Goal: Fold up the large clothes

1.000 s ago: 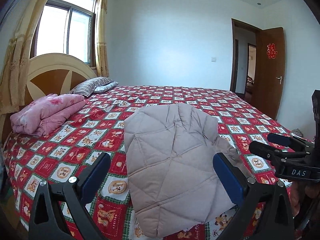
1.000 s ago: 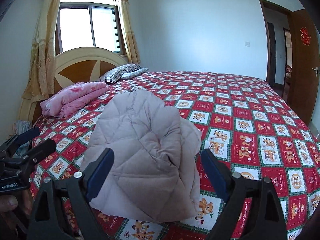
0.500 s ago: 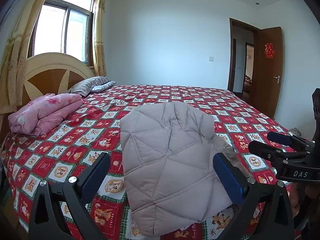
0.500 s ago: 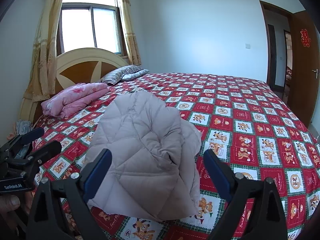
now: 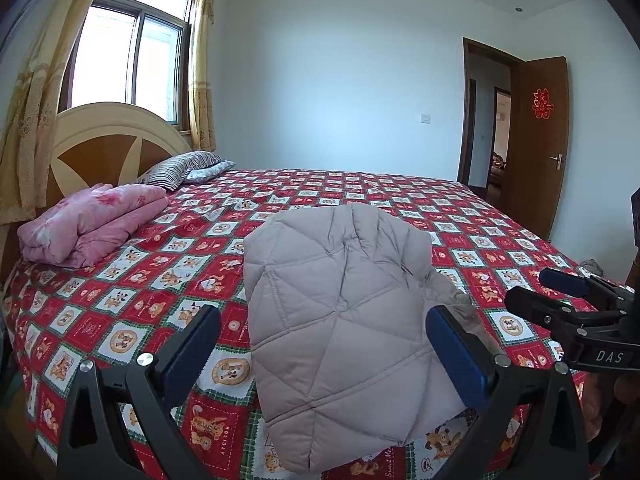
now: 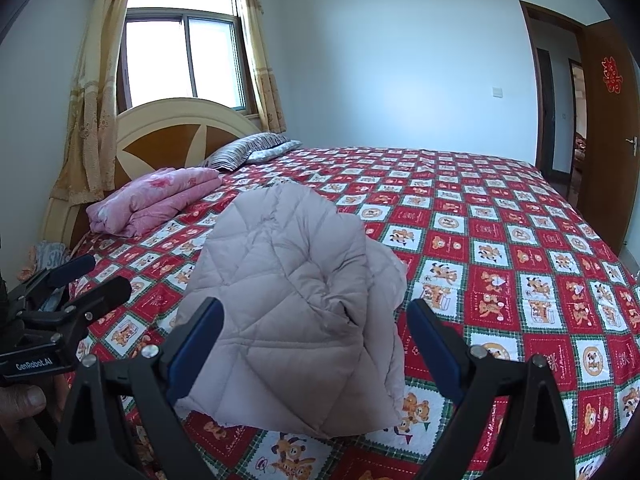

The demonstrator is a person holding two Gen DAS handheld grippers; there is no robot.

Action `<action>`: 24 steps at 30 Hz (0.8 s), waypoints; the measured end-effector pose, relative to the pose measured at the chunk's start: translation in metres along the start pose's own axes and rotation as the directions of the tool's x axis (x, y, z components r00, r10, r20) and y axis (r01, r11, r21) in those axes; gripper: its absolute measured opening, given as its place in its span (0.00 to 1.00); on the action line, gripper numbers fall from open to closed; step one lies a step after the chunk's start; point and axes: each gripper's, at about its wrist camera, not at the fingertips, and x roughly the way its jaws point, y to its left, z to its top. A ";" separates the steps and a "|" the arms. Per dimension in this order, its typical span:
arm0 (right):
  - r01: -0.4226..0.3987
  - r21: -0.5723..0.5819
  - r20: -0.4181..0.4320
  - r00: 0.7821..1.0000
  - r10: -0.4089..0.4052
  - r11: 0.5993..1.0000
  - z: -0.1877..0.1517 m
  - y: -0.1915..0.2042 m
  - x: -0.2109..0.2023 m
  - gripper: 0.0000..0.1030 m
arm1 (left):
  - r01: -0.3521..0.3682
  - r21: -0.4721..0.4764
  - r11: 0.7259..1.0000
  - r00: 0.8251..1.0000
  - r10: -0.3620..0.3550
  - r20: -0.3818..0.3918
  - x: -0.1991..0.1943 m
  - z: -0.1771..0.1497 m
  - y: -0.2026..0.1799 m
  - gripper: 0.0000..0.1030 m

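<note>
Where the folded quilted jacket lies, a pale grey-beige bundle near the front edge of the bed, both tongs hang in the air short of it, one at each side and level with each other. The left tongs point along the bed toward the far wall, and a thumb and fingers of the person's hand show just below them in the right wrist view. The right tongs are aimed the same way, their dark frame seen from the side in the left wrist view. The bed wears a red and white checked cartoon-print cover; a folded pink quilt and a striped pillow sit by the curved wooden headboard. Behind that are a bright window with yellow curtains, plain pale walls, and an open brown door bearing a red paper emblem. Both pairs of tongs are spread wide, blue pads well apart, holding and touching nothing.
</note>
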 end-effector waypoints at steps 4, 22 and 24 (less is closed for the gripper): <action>0.000 -0.001 0.002 1.000 0.000 1.000 0.000 0.000 0.000 0.92 | -0.003 0.002 1.000 1.000 0.003 0.004 -0.002 0.000 -0.001 0.99; -0.002 0.002 0.008 1.000 0.002 1.000 -0.001 0.002 -0.002 0.92 | -0.009 0.005 1.000 1.000 0.009 0.002 -0.002 0.000 0.000 0.99; -0.002 0.002 0.009 1.000 0.002 1.000 -0.001 0.003 -0.002 0.92 | -0.014 0.005 1.000 1.000 0.014 0.002 -0.002 0.000 0.001 0.99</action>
